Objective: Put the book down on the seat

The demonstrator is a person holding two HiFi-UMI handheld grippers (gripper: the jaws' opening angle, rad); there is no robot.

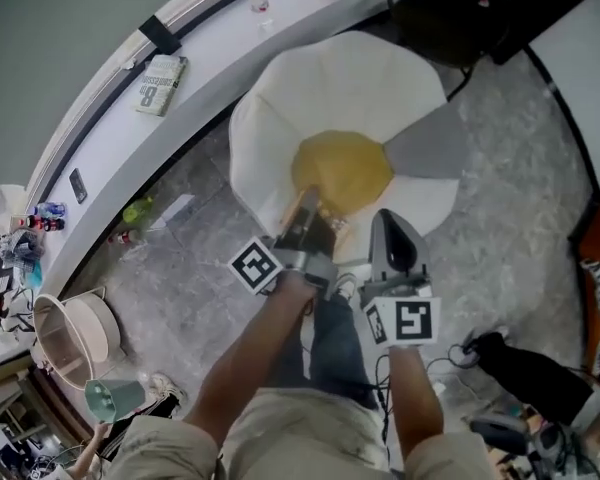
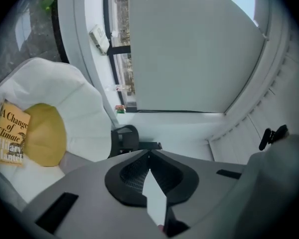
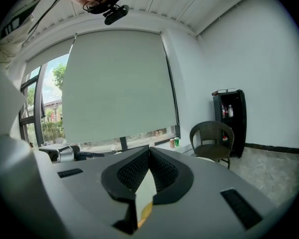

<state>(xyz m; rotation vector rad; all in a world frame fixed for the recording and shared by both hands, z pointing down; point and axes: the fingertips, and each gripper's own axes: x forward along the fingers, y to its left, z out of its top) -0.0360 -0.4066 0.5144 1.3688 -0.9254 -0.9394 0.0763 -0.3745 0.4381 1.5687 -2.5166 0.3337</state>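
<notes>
Lying on the white flower-shaped seat (image 2: 84,108), the book (image 2: 12,139) is resting cover-up against the edge of the yellow centre cushion (image 2: 47,133). The left gripper (image 2: 149,154) is hovering near the seat, its jaws pressing together on nothing. The right gripper (image 3: 149,148) is pointing toward the window, its jaws likewise meeting empty. A second book (image 1: 161,84) is sitting on the windowsill (image 1: 220,58).

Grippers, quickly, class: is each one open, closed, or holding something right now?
Left gripper: closed, holding nothing; the book lies on the seat.
Right gripper: closed, holding nothing.
</notes>
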